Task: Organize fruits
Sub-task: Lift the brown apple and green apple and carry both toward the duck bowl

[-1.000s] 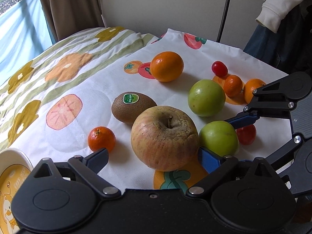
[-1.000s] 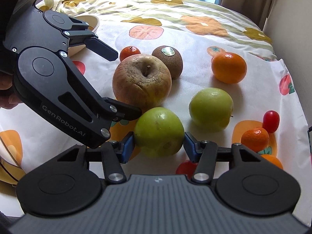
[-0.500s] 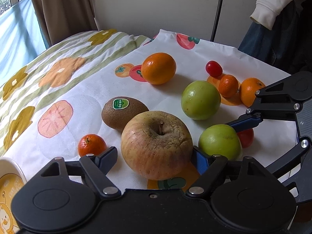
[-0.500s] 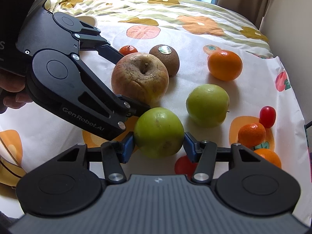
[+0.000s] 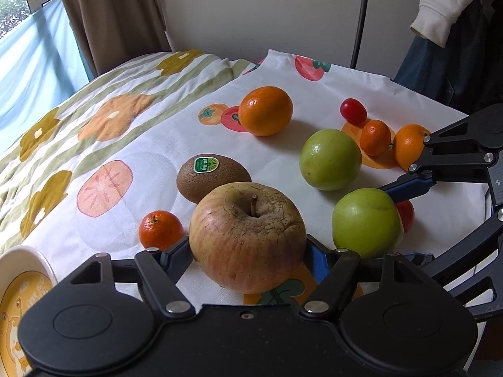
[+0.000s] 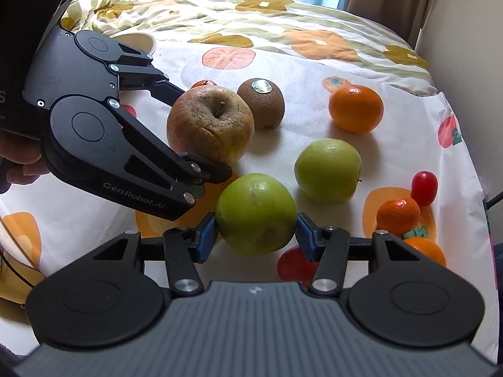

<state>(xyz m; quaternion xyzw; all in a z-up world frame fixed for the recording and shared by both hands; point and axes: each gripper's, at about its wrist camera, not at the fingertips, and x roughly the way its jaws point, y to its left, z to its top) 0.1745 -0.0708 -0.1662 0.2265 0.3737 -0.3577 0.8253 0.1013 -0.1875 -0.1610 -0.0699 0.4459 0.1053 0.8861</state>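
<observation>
My left gripper (image 5: 248, 256) is shut on a big wrinkled red-yellow apple (image 5: 248, 235), also seen in the right wrist view (image 6: 209, 122). My right gripper (image 6: 256, 231) is shut on a green apple (image 6: 256, 212), which also shows in the left wrist view (image 5: 366, 221). A second green apple (image 6: 327, 171) lies just beyond it. A kiwi with a sticker (image 5: 212, 174), a large orange (image 5: 265, 110), a small mandarin (image 5: 160, 229), two more small mandarins (image 5: 375, 138) and a cherry tomato (image 5: 353, 111) lie on the fruit-print cloth (image 5: 125, 220).
A white bowl with a cartoon print (image 5: 19, 286) stands at the near left. A red tomato (image 6: 294, 264) lies under the right gripper. A wall and curtain (image 5: 110, 15) stand behind the table. A person's clothing (image 5: 449, 6) hangs at the far right.
My left gripper has closed in from wide open until its pads press the big apple's sides. The right gripper stays on the green apple.
</observation>
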